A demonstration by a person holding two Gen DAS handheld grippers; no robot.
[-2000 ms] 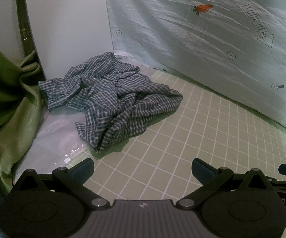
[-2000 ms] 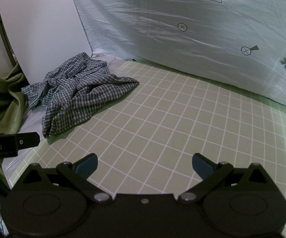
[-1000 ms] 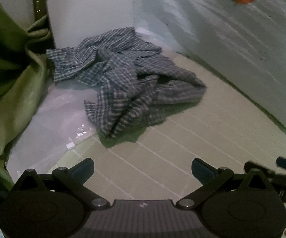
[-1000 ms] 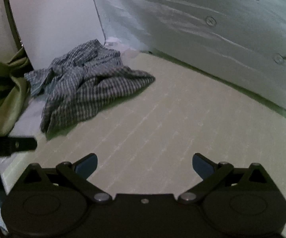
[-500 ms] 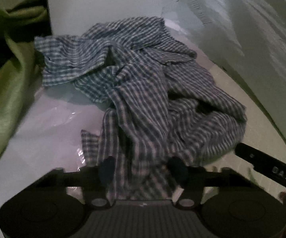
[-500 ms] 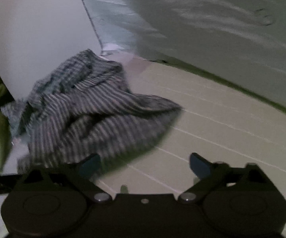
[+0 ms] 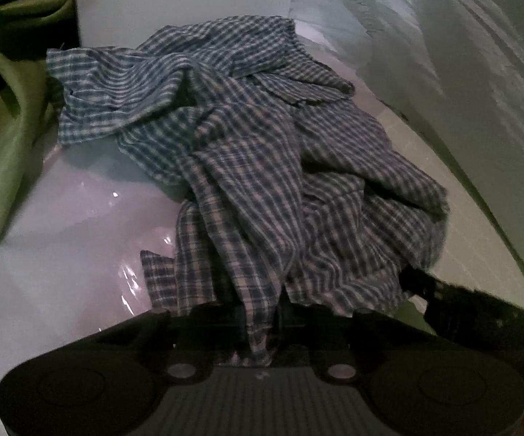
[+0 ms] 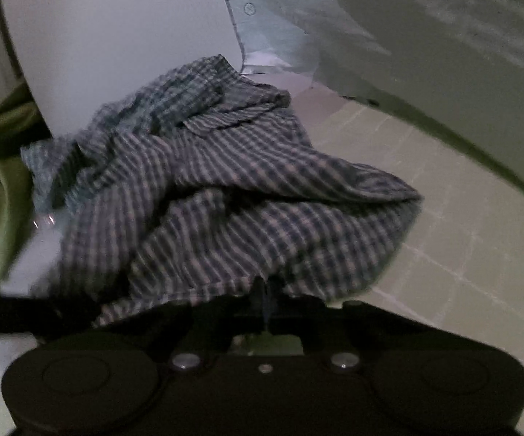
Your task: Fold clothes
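Our left claw (image 7: 258, 321) is pinched tight on a fold of the checked shirt (image 7: 262, 167); our right claw (image 8: 267, 307) grips its near hem, the crumpled heap just ahead of both.

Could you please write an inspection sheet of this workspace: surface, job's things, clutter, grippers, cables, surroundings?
Surface: pale green grid mat; glossy clear plastic sheet at its left edge.
Job's things: one crumpled checked shirt, lying partly on the plastic, partly on the mat; not yet folded.
Clutter: nothing seen.
Grippers: left gripper shut on the shirt's near edge; right gripper shut on the near hem.
Cables: nothing seen.
Surroundings: white board behind the shirt, green curtain at left, pale printed sheet at right.
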